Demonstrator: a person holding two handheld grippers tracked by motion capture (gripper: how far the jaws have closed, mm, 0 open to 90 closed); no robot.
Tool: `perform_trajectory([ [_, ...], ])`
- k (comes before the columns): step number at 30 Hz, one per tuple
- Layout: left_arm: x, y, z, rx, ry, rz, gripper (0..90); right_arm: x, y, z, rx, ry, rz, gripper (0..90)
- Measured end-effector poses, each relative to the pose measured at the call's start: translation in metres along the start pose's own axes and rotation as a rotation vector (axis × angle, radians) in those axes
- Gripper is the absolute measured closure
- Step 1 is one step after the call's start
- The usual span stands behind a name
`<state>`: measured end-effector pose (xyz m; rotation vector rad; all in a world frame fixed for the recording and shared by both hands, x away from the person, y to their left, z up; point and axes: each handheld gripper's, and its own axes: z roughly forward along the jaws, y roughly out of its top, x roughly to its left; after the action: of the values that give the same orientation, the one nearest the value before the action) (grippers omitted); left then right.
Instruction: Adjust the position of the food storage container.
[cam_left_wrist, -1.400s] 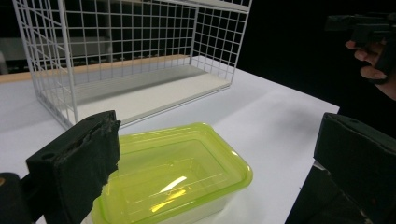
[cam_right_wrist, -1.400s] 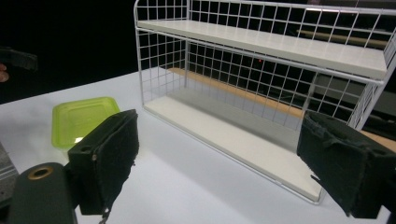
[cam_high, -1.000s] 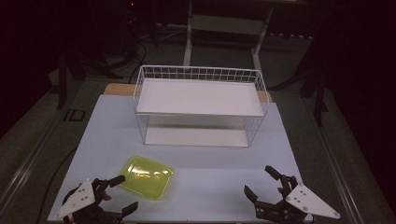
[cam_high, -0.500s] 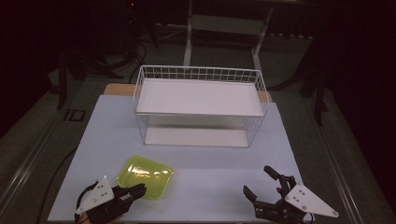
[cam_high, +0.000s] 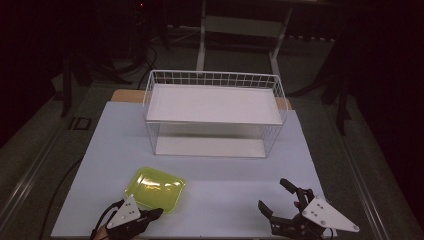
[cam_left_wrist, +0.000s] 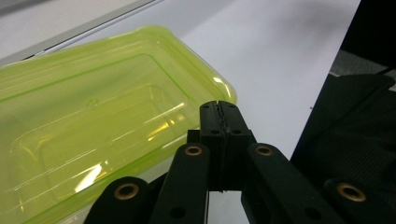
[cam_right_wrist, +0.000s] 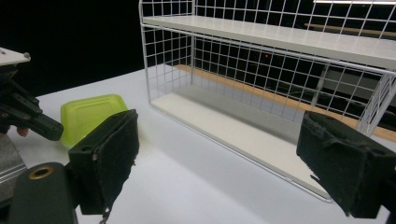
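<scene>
Your left claw (cam_left_wrist: 219, 109), pressed together, touches the yellow-green lid (cam_high: 155, 188) at its 5 o'clock corner; your right claw (cam_high: 281, 200) rests spread on the table (cam_high: 220, 170).

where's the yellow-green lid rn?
High view: the yellow-green lid lies flat on the white table, near-left, in front of the wire shelf rack, with the left claw at its near edge.

The left gripper (cam_high: 152, 215) sits at the near left, jaws pressed together; the right gripper (cam_high: 277, 197) at the near right, jaws spread wide.
</scene>
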<state>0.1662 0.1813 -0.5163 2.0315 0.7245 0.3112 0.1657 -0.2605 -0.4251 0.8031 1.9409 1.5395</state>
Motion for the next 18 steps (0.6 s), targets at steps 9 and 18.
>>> perform_trajectory([
  [9, 0.006, 0.007, 0.014, -0.007, 0.016, 0.004, 90.0, 0.0, 0.0, 0.0, 0.001, 0.006, 0.002, 13.0],
  [18, 0.01, 0.014, 0.028, -0.02, 0.005, 0.005, 90.0, 0.001, -0.001, 0.001, 0.008, 0.012, 0.002, 13.0],
])
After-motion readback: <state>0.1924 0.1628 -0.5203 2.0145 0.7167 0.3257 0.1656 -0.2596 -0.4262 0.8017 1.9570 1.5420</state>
